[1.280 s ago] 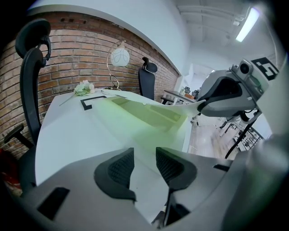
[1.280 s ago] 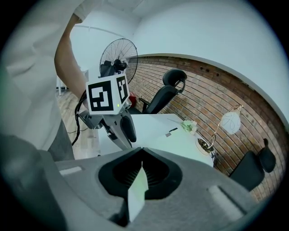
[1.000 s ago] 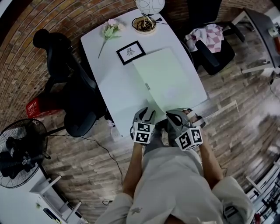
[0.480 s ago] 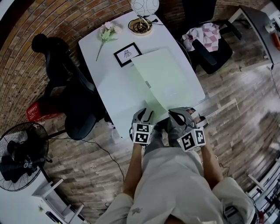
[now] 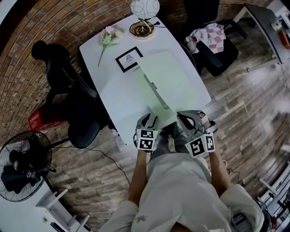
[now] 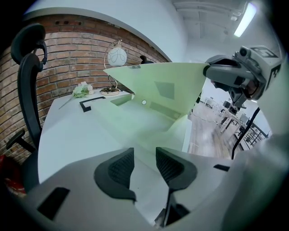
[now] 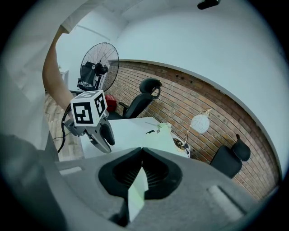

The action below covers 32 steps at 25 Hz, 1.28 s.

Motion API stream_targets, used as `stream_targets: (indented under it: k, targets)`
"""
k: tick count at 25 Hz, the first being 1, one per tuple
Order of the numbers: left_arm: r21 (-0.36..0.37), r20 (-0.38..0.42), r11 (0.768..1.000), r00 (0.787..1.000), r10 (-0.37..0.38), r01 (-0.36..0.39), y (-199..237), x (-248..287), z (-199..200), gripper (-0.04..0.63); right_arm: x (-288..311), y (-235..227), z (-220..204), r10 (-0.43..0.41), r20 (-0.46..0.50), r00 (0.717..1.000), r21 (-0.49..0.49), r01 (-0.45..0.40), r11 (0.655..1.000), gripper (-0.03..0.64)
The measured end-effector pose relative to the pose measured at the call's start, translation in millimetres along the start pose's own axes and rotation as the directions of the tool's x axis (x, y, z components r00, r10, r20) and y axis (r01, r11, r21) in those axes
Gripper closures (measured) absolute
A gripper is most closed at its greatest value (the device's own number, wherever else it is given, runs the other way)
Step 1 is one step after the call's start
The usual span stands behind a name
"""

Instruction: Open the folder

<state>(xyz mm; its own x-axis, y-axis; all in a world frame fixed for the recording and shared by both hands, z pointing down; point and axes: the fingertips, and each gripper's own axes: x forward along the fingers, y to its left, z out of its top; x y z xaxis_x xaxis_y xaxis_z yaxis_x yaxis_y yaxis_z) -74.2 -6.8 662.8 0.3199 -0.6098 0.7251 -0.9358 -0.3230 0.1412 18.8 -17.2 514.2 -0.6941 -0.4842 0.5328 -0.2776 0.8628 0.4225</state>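
Observation:
A pale green folder (image 5: 168,80) lies on the white table (image 5: 118,93), and its top cover (image 6: 168,85) is tilted up off the lower leaf. My right gripper (image 5: 188,118) is at the folder's near right corner, shut on the cover's edge (image 7: 137,193), which stands pinched between the pads. The left gripper (image 5: 148,120) stays by the table's front edge, open, its fingers (image 6: 121,168) over the flat lower leaf with nothing between them. In the left gripper view, the right gripper (image 6: 231,79) holds the raised cover at the upper right.
A black picture frame (image 5: 128,59), a flower (image 5: 108,36) and a globe lamp (image 5: 144,10) sit at the table's far end. A black office chair (image 5: 68,93) stands left, another with a pink cloth (image 5: 213,38) right. A fan (image 5: 22,163) and red crate (image 5: 41,120) are on the floor.
The right gripper has risen a little with the cover's corner, so the cover stands further off the lower leaf. The left gripper has stayed put.

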Motion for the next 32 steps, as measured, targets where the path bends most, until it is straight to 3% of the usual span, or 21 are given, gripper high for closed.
stream_targets:
  k: [6, 32]
  targets:
    - [0.004, -0.03, 1.0, 1.0, -0.004, 0.004, 1.8, 0.6, -6.6, 0.445, -6.3, -13.3, 0.9, -0.052, -0.002, 0.999, 0.025, 0.052, 0.998, 0.607]
    - [0.032, -0.032, 0.999, 0.999, -0.015, 0.016, 0.4, 1.9, -2.1, 0.445, -38.8, -70.1, -11.8, -0.233, -0.052, 0.971, 0.092, 0.237, 0.967, 0.609]
